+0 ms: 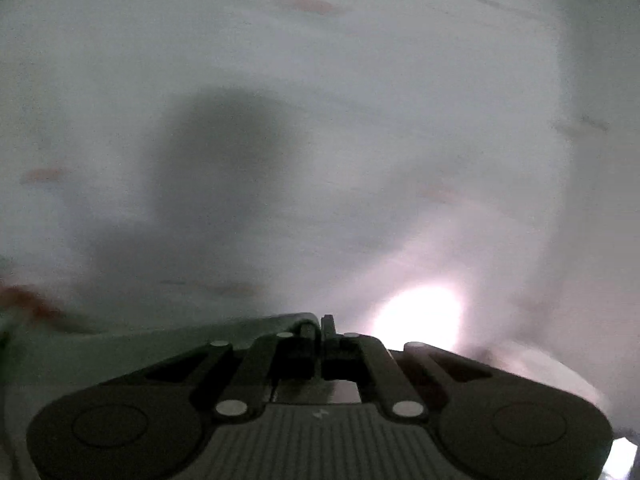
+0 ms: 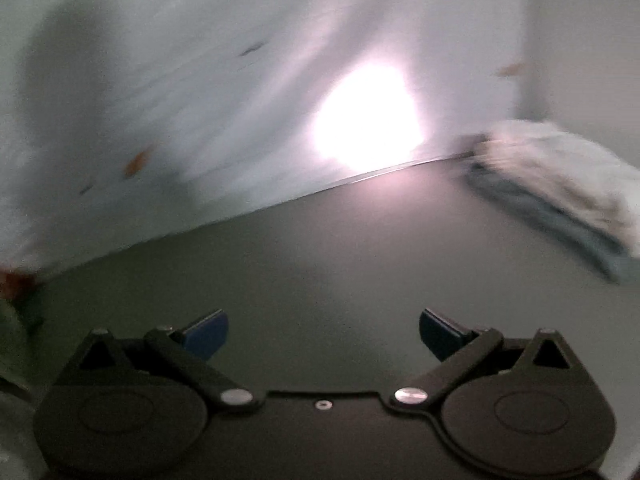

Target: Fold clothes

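A pale, whitish garment (image 1: 320,120) with small orange and dark marks fills the left wrist view, blurred by motion. My left gripper (image 1: 322,326) is shut on an edge of this garment, which drapes off to the left of the fingers. In the right wrist view the same garment (image 2: 200,100) hangs as a sheet above a dark table (image 2: 340,260). My right gripper (image 2: 324,332) is open and empty, its blue pads (image 2: 208,330) wide apart over the table.
A folded pile of pale and blue-grey cloth (image 2: 560,184) lies on the table at the right. A bright light glare (image 2: 368,116) shines through the garment. A white wall (image 2: 580,40) stands behind at the right.
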Demonstrator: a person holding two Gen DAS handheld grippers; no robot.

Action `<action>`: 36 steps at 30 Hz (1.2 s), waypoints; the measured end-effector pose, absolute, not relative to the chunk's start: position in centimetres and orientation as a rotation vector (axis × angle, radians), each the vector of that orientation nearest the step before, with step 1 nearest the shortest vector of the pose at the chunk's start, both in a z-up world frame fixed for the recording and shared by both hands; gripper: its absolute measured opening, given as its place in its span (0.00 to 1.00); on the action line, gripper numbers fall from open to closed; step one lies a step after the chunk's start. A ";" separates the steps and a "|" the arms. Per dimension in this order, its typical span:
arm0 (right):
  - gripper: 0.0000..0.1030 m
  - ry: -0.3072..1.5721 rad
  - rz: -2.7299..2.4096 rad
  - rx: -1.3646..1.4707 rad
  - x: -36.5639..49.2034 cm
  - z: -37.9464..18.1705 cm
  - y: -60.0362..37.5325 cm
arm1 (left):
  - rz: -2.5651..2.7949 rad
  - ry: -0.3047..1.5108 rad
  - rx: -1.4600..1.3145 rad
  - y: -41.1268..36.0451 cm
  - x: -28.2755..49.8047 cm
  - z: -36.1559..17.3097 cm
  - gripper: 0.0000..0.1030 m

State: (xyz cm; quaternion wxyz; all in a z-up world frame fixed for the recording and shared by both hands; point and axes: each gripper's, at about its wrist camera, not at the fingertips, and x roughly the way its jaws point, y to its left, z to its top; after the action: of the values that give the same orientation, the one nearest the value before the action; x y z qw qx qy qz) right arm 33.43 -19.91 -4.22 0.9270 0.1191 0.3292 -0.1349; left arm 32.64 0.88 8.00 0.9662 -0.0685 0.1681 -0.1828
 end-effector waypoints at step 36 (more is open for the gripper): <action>0.71 0.940 -0.190 0.582 41.9 -15.6 -29.3 | 0.187 0.963 -0.193 11.5 35.3 -14.2 0.75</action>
State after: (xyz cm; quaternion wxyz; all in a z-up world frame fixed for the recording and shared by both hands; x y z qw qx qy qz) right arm 41.86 -29.32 -15.60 0.8467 0.2760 0.4458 -0.0903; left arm 35.33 11.54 -14.21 0.8775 -0.0926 0.4619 0.0898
